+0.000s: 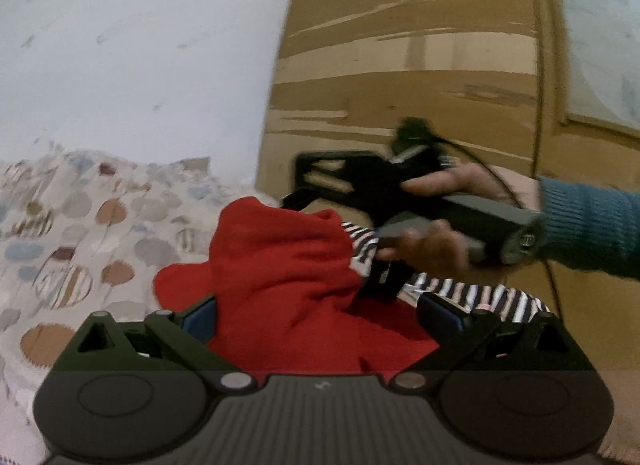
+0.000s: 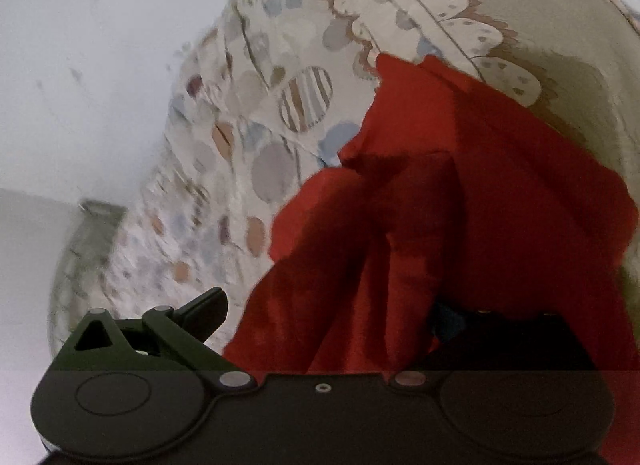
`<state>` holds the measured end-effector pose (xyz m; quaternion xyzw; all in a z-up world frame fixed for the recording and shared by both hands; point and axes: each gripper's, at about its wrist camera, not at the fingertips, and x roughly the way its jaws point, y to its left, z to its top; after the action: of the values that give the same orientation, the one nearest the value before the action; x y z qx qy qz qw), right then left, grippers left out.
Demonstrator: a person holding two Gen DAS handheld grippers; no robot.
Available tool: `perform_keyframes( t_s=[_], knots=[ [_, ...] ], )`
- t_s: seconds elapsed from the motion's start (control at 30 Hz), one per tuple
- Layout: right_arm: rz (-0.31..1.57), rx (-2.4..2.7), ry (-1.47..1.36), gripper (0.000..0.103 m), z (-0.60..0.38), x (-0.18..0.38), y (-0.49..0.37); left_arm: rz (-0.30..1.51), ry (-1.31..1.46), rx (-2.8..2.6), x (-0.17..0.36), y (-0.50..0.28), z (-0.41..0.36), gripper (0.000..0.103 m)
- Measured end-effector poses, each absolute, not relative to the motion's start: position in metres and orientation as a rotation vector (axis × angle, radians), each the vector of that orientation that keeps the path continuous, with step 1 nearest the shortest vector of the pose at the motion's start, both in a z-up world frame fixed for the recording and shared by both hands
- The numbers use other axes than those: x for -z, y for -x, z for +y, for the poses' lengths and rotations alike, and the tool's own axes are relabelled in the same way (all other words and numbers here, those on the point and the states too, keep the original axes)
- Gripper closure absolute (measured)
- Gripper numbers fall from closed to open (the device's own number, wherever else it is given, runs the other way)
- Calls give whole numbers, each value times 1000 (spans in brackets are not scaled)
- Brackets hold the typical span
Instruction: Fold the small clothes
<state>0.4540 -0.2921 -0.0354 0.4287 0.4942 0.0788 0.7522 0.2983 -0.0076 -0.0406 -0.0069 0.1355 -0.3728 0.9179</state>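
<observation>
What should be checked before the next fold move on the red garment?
1. Red garment between the left gripper's fingers: ok, jaws wide apart.
2. Left grip closed on cloth: not ok.
3. Right gripper on the garment: cannot tell, blurred and partly draped in the right view.
4. Garment flat on the patterned sheet: not ok, bunched.
5. Striped garment clear of the red one: not ok, touching.

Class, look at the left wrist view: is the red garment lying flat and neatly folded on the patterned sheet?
No: the red garment is bunched up in a crumpled heap between the left tongs, over the patterned sheet.
</observation>
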Motion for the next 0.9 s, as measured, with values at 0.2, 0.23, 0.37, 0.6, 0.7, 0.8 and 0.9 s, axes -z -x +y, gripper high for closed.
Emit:
perform_keyframes(
  t_s=[0.2,0.23,0.37,0.6,0.7,0.8,0.9],
  knots=[
    [982,-184,-831,34,-291,34,-450,239,-54,830,34,-281,-25,1],
    [960,-195,-806,46,-292,32,-447,239,-47,844,32,-279,-27,1],
    [882,-254,-744,70,-302,22,-438,253,-20,881,29,-276,-37,1],
    [629,-304,-539,74,-327,-9,-402,243,-84,988,27,-275,-74,1],
    [609,-289,-501,74,-343,1,-398,264,-118,1018,33,-277,-93,1],
    [657,-265,-489,74,-355,29,-406,290,-147,1037,42,-279,-106,1],
    [661,-269,-534,69,-371,54,-409,294,-172,1049,50,-277,-114,1]
  ],
)
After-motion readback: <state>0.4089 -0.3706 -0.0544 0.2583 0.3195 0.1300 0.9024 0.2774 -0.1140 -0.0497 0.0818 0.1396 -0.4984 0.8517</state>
